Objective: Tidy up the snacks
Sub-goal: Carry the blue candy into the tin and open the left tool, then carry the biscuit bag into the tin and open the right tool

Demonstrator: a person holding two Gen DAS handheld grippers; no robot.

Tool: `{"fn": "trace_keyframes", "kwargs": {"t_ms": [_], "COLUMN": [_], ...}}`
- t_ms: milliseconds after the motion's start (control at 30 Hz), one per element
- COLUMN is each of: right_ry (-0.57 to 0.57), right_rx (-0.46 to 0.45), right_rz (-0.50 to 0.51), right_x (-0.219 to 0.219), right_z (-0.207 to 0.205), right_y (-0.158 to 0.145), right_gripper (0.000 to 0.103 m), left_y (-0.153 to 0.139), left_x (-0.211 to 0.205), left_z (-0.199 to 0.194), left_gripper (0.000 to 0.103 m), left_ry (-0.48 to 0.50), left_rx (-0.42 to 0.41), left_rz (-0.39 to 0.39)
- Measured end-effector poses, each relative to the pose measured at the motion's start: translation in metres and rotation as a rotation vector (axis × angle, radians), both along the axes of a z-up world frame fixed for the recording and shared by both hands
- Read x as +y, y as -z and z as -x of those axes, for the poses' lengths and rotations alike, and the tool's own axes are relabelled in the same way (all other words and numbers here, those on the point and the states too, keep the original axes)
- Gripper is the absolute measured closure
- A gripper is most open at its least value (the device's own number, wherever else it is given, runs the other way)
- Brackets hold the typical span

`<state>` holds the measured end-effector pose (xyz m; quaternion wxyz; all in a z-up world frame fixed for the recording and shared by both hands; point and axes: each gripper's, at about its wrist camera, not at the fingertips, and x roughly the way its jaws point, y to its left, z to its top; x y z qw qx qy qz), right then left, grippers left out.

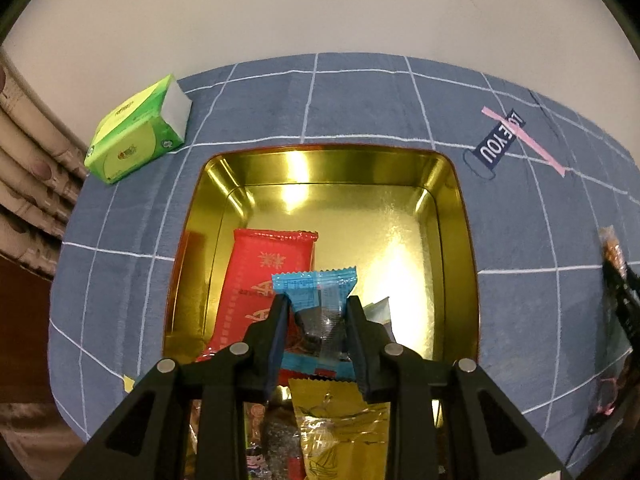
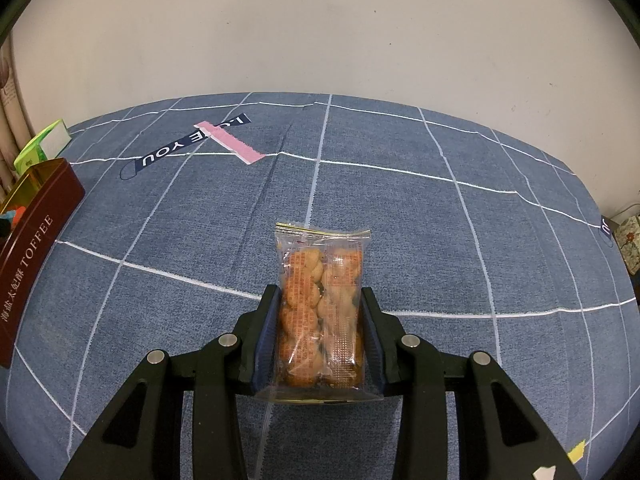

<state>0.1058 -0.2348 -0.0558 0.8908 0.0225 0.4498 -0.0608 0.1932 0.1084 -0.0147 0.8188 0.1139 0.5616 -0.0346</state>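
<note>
Here we work over one table (image 2: 400, 200) in a blue checked cloth, with one gold-lined tin (image 1: 452, 216) set on it. We should lower the left claw (image 1: 316, 304), clamped on the blue packet (image 1: 316, 292), to the bare floor of the tin beside the one red packet (image 1: 268, 268) before letting go, so it lies flat. At least one gold packet (image 1: 340, 420) lies nearer us. The right claw (image 2: 320, 300), closed on one clear packet of twisted biscuits (image 2: 320, 300), waits above the cloth, well apart from the tin. One green tissue pack (image 1: 136, 132) sits outside.
</note>
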Motion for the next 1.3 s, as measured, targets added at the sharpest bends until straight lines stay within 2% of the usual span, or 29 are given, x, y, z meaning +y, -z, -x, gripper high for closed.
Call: {"fn": "trace_keyframes", "kwargs": {"t_ms": [467,533,667,933,1300], "right_ry": [0.000,0.000,0.000,0.000,0.006], "right_rx": [0.000,0.000,-0.001,0.000,-0.001], "right_rz": [0.000,0.000,0.001,0.000,0.002], "right_x": [0.000,0.001,0.001,0.000,0.000], "right_z": [0.000,0.000,0.000,0.000,-0.001], "right_y": [0.000,0.000,0.000,0.000,0.000], "right_gripper": [0.068,0.068,0.068,0.067,0.069], "left_y": [-0.011,-0.015,-0.027,-0.050,-0.061], "left_x": [-0.012,-0.011,-0.008,0.001,0.033], "left_z": [0.020,0.024,0.033,0.061,0.092], "left_gripper": [0.072,0.072,0.063,0.063,0.062], "left_ry": [0.037,0.035,0.016,-0.019,-0.094], "left_rx": [-0.089,-0.103,-0.135,-0.197,-0.231], "left_rz": [-0.094,-0.092,-0.078,-0.045,-0.047]}}
